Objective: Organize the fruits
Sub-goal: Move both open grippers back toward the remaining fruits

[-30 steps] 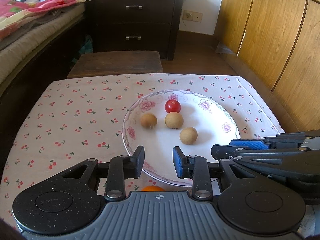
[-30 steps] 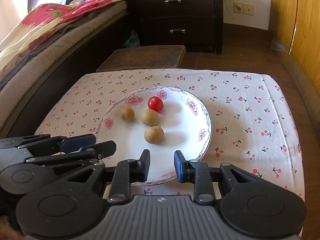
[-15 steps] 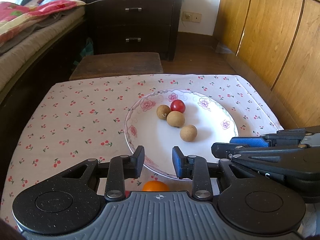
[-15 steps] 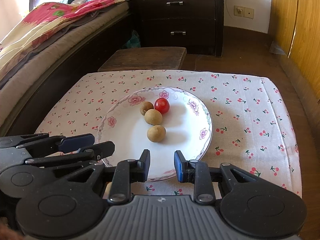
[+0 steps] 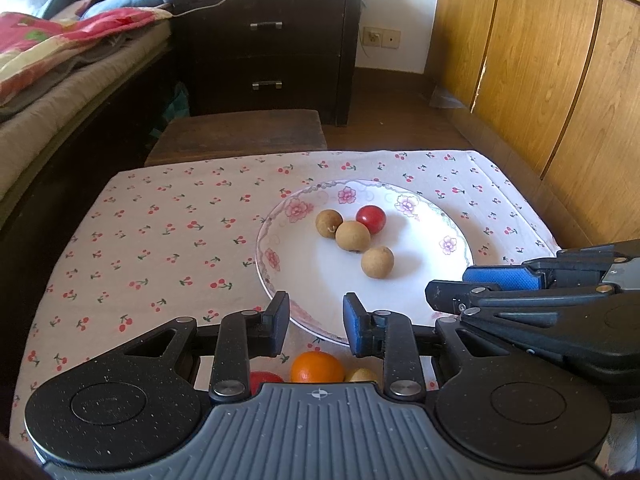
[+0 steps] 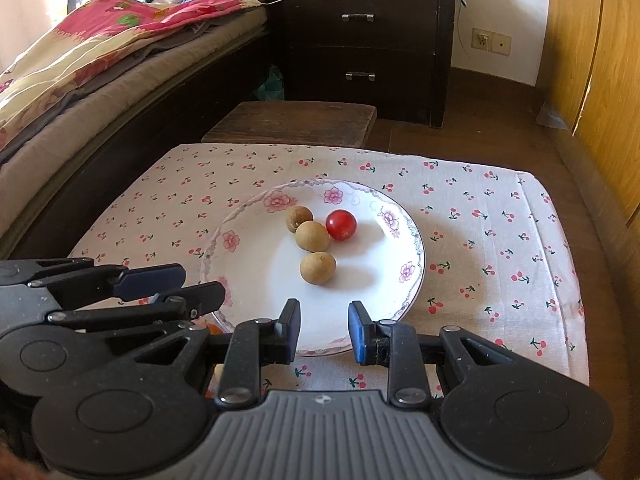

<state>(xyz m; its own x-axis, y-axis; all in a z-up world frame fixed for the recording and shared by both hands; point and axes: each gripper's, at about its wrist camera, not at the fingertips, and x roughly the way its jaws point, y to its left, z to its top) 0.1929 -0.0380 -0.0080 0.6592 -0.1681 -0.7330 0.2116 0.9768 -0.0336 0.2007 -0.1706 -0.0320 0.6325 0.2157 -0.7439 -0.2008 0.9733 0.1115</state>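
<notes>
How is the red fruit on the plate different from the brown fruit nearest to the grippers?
The red fruit is glossy and bright red; the nearest brown fruit is matt and tan. The red fruit lies farther back on the plate, beside another brown fruit; whether they touch I cannot tell. The nearest brown fruit lies apart from the other fruits and looks slightly larger. Both are small, round and rest on the plate, and no gripper holds them.

Dark nightstand [image 5: 272, 48], bed [image 6: 120, 80], wooden stool [image 5: 240, 132]
</notes>
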